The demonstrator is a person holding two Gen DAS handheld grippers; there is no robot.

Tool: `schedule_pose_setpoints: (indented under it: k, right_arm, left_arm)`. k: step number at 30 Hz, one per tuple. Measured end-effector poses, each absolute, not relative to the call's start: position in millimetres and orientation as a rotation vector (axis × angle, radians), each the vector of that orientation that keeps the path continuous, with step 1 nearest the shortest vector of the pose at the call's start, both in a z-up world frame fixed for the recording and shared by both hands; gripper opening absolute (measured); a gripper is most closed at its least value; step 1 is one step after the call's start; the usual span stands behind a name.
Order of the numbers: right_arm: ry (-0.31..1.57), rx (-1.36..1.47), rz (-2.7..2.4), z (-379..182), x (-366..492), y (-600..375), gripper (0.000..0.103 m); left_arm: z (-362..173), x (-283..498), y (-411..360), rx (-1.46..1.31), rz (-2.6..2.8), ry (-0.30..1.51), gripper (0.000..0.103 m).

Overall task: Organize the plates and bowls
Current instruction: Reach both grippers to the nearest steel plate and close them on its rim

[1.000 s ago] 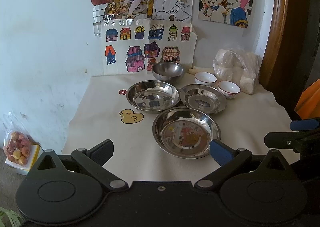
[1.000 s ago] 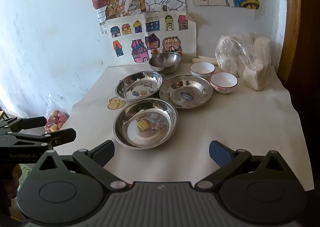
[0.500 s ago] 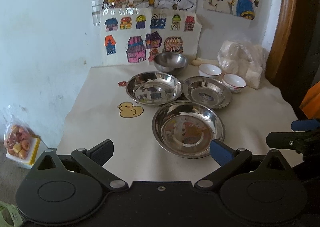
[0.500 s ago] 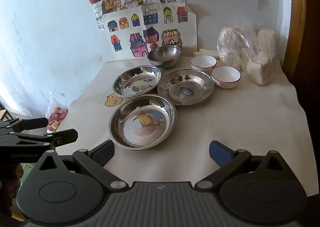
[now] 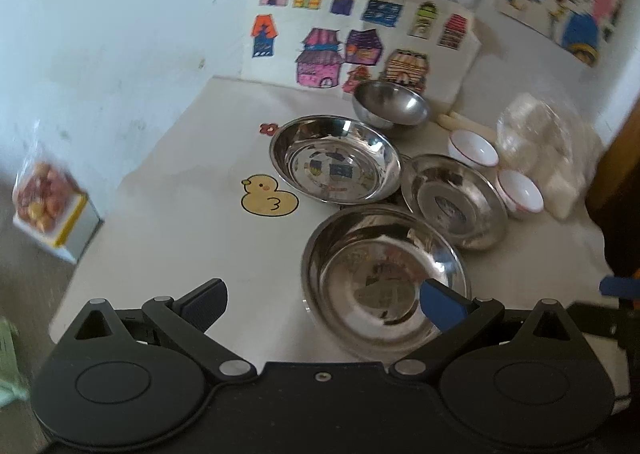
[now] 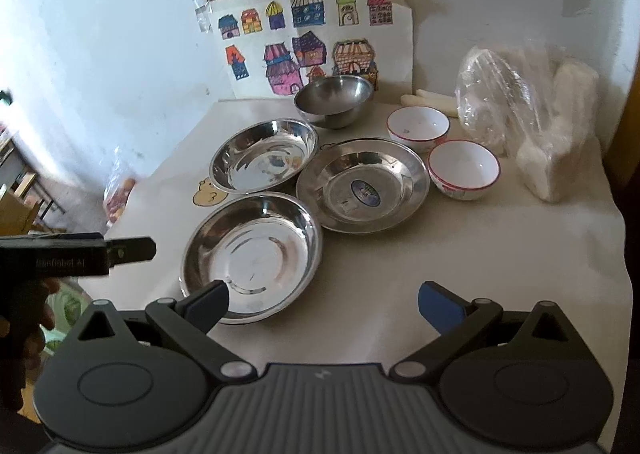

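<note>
On the table (image 6: 500, 254), three steel plates (image 6: 252, 254) (all empty) cluster together.

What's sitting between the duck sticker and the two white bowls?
Two steel plates: the deeper one beside the duck sticker, then the flatter one next to the white bowls, in the left wrist view.

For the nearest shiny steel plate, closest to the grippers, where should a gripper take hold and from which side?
Pinch the near rim of the nearest steel plate, one finger inside and one outside, coming from the table's front edge. It lies flat with a thin raised lip, and two other steel plates crowd its far side. The right gripper, open, is probably closest.
</note>
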State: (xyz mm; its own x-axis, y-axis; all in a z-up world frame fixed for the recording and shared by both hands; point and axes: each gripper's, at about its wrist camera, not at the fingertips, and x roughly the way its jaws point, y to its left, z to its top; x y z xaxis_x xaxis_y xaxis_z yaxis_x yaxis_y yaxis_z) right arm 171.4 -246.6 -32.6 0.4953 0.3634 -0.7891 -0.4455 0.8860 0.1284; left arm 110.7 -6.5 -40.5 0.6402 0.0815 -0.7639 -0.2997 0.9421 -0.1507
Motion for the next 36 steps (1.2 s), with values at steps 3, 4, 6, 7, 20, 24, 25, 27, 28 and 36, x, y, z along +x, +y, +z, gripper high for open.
schedule_pose_setpoints:
  k: [3, 4, 6, 7, 20, 24, 25, 27, 28, 36]
  right_arm:
    - [0.946, -0.115, 0.528, -32.8, 185.5, -254.6, 0.103]
    - [0.951, -0.115, 0.536, -33.6, 189.4, -257.1, 0.103]
    - [0.967, -0.109, 0.556, -36.7, 196.2, -260.7, 0.103]
    - [0.975, -0.106, 0.565, -38.2, 199.2, -261.7, 0.103]
    - [1.014, -0.061, 0.575, -57.9, 232.4, -230.7, 0.103]
    - [1.006, -0.048, 0.541, -63.8, 242.9, -210.5, 0.103]
    - [1.003, -0.046, 0.53, -66.0, 245.2, -204.9, 0.103]
    - [0.99, -0.051, 0.511, -68.9, 251.6, -193.1, 0.103]
    - [0.983, -0.058, 0.501, -70.4, 255.1, -186.9, 0.103]
    - [0.963, -0.089, 0.431, -86.4, 306.5, -141.8, 0.103]
  left_arm:
    - [-41.3, 118.5, -10.8, -0.312, 0.259, 0.853, 0.102]
    - [-41.4, 120.0, -11.9, -0.321, 0.265, 0.85, 0.102]
    - [-42.1, 122.1, -12.1, -0.341, 0.273, 0.852, 0.102]
    - [-42.3, 123.2, -11.4, -0.348, 0.281, 0.856, 0.102]
    - [-49.7, 158.5, 29.9, -0.383, 0.253, 0.902, 0.102]
    - [-57.3, 179.5, 51.7, -0.347, 0.226, 0.937, 0.102]
    - [-58.5, 184.3, 56.9, -0.332, 0.222, 0.945, 0.102]
    - [-61.6, 196.9, 70.8, -0.309, 0.208, 0.948, 0.102]
    - [-63.6, 202.9, 76.5, -0.303, 0.199, 0.95, 0.102]
    - [-85.4, 258.2, 107.1, -0.228, 0.138, 0.974, 0.102]
